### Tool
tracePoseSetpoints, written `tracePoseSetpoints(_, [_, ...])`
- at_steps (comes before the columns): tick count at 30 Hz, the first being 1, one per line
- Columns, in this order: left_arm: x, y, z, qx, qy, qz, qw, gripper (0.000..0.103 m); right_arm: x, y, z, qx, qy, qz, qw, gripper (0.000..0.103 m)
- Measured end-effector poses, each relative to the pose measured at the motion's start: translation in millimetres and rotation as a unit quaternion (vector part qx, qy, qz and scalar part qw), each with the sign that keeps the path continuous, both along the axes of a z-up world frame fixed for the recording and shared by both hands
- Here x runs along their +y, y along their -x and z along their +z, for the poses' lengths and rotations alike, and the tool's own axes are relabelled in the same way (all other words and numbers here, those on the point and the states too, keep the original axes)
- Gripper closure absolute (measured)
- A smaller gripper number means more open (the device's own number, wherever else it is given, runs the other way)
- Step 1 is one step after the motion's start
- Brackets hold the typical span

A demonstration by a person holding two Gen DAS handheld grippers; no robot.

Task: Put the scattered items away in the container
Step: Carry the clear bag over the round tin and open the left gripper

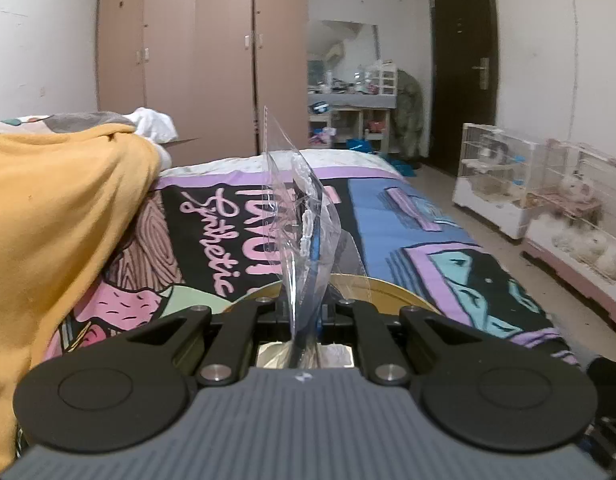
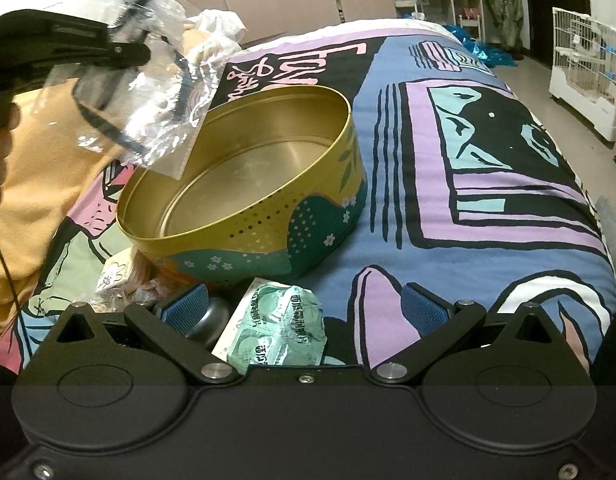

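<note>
Left hand-held gripper (image 2: 142, 50) pinches clear bag (image 2: 148, 92) above tin (image 2: 244, 168); light, limp, slippery. Right hand-held gripper (image 2: 311, 312) spread.

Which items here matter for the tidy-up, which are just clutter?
Job:
- round tin, empty
- clear plastic bag in left gripper
- green blister packs
- small dark bottle
- right gripper, open

Background:
- orange blanket
- wardrobe
- pet cages
</note>
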State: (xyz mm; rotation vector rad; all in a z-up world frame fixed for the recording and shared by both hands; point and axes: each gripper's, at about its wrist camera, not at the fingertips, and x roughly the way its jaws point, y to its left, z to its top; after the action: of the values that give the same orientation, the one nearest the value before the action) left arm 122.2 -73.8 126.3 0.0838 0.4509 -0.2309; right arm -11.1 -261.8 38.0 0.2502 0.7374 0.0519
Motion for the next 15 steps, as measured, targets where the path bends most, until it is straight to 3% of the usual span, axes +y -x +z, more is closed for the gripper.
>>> tracePoseSetpoints(1, [0.5,-5.6,-2.7,0.010,-0.001,0.008,0.9999,0.082,-0.3,0.1,0.2,0.000,0.000,-0.001,1.000,0.000])
tracePoseSetpoints(2, [2.2,-9.8,-4.3,0.019,0.001,0.011,0.9998,0.064,-0.6,0.2,0.1,0.001,0.001,-0.001,1.000,0.000])
tracePoseSetpoints(3, [4.3,-12.8,-5.7,0.023,0.003,0.017,0.9996,0.056,-0.5,0.3,0.1,0.001,0.002,-0.002,1.000,0.000])
tracePoseSetpoints(4, [6.9,-13.7,-6.7,0.023,0.002,0.031,0.9993,0.027,-0.8,0.6,0.1,0.001,0.002,-0.003,1.000,0.000])
tracePoseSetpoints(5, [10.8,-11.5,-6.6,0.015,0.005,0.051,0.9986,0.010,-1.1,0.7,-0.2,0.002,0.003,-0.003,1.000,0.000])
tracePoseSetpoints(7, [20.0,-5.4,-5.9,0.000,0.020,0.067,0.9976,0.006,-1.2,0.9,-0.5,0.003,0.005,-0.005,1.000,0.000])
tracePoseSetpoints(15, [54.4,24.9,-24.6,0.045,0.046,0.047,0.9968,0.002,0.3,1.3,-2.8,0.008,0.018,-0.009,1.000,0.000])
